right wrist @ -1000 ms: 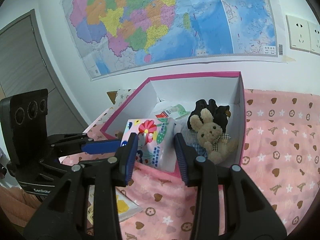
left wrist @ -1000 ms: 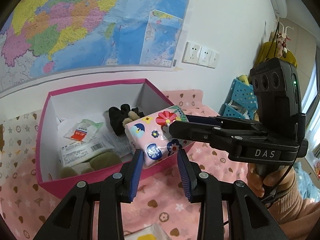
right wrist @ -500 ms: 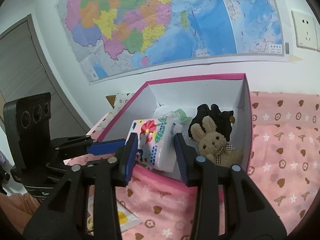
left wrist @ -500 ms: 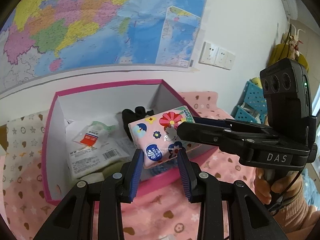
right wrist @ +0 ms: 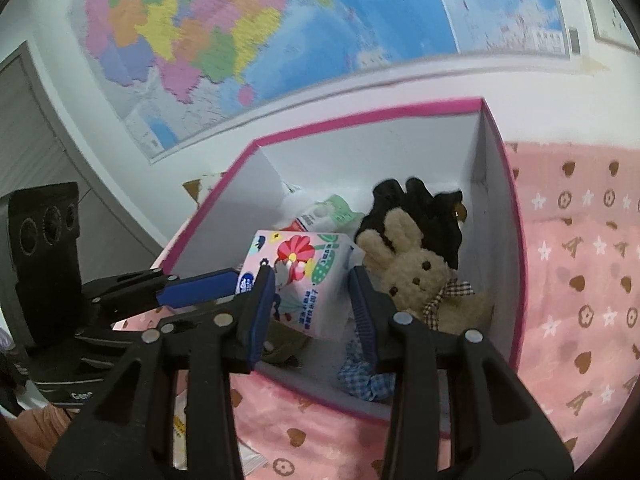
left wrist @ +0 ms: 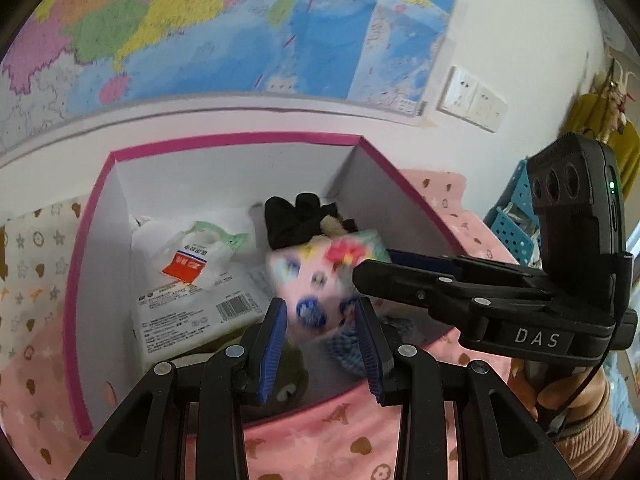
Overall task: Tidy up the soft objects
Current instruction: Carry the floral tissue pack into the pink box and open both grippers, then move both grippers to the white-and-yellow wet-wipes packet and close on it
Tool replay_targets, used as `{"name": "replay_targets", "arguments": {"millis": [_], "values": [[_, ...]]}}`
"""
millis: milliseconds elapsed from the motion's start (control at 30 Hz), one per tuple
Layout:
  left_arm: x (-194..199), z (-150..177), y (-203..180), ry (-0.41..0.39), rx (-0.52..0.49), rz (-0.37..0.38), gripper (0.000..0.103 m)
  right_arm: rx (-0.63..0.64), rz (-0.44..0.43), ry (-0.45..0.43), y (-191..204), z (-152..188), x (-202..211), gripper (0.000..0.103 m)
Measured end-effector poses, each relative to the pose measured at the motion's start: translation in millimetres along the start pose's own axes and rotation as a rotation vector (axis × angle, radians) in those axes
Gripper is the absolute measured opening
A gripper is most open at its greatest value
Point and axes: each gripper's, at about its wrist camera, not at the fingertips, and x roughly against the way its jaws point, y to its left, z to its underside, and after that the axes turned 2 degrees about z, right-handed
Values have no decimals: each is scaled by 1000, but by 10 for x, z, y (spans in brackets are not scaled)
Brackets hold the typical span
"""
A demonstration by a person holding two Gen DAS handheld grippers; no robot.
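A pink flowered tissue pack [right wrist: 298, 280] is held between both grippers over the open pink box [right wrist: 496, 200]. It looks blurred in the left wrist view [left wrist: 316, 280]. My right gripper [right wrist: 312, 300] is shut on one end of the pack. My left gripper [left wrist: 320, 320] has the other end between its blue pads. The left gripper's finger [right wrist: 196, 286] reaches in from the left. The right gripper's body [left wrist: 520, 300] crosses from the right. The box [left wrist: 96, 240] holds a beige plush rabbit [right wrist: 416, 276], a black soft item [right wrist: 424, 212], white plastic packets [left wrist: 192, 272] and a blue checked cloth [right wrist: 360, 376].
A pink patterned cloth [right wrist: 580, 280] covers the surface around the box. A wall map [left wrist: 220, 28] and a wall socket [left wrist: 472, 98] are behind it. Blue perforated baskets [left wrist: 516, 216] stand at the far right. A flat packet [right wrist: 180, 428] lies on the cloth before the box.
Both grippers have carried the tissue pack forward over the box's front wall and lower into it. The pack is now blurred by motion in the left wrist view.
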Motion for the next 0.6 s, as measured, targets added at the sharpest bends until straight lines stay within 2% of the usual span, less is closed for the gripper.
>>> {"name": "replay_targets", "arguments": {"millis": [100,300,433,600], "values": [[-12,24,28,-4,6,-34,35,-21,27,8,-51,-8,-54,43],[189,145,92,-46,10,-20,35,-17,38,-15,-45,45,81,43],[466,269,147,-94,5,-8,36,2,18,-35,20,122,267,44],[779,445,239,-136,16,12,43,42,-26,-50,184,255,517,49]]}}
